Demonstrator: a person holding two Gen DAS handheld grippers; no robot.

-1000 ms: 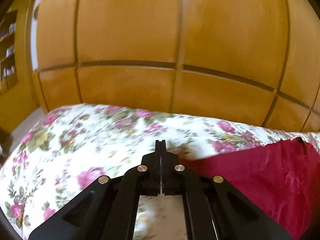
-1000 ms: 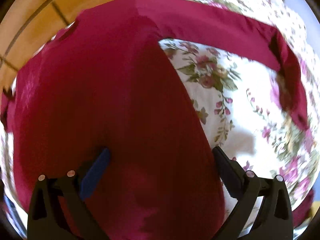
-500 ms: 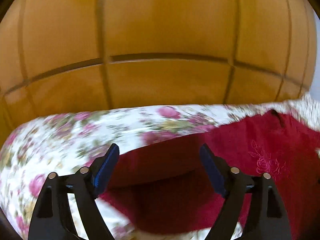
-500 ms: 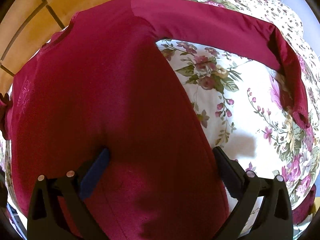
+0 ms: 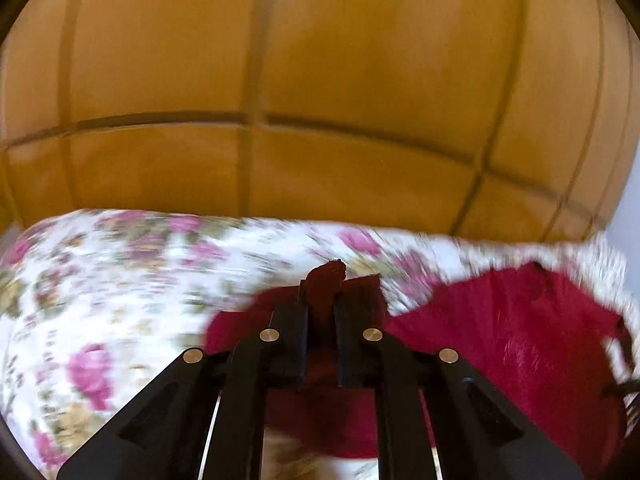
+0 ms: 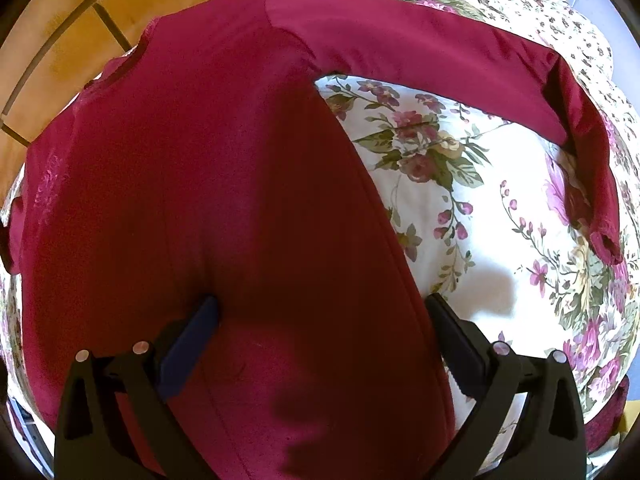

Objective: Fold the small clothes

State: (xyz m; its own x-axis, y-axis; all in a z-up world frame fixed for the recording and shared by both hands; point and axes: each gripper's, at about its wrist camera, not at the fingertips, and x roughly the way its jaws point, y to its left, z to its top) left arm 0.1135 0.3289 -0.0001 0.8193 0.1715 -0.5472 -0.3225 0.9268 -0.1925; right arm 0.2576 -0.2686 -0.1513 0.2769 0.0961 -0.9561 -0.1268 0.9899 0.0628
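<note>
Dark red knit garment lies spread on the floral bedspread, one long sleeve stretched out. My left tool is closing on a pinch of its edge, fabric bunched between the jaws. My right tool stands apart, straddling the body. I judge a fold is starting; next, carry that edge across.

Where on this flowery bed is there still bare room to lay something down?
The floral bedspread is bare in the pocket between the red top's body and its outstretched sleeve. In the left wrist view, another open stretch runs between the wooden panelled wall and the garment's edge. The red top covers the rest.
</note>
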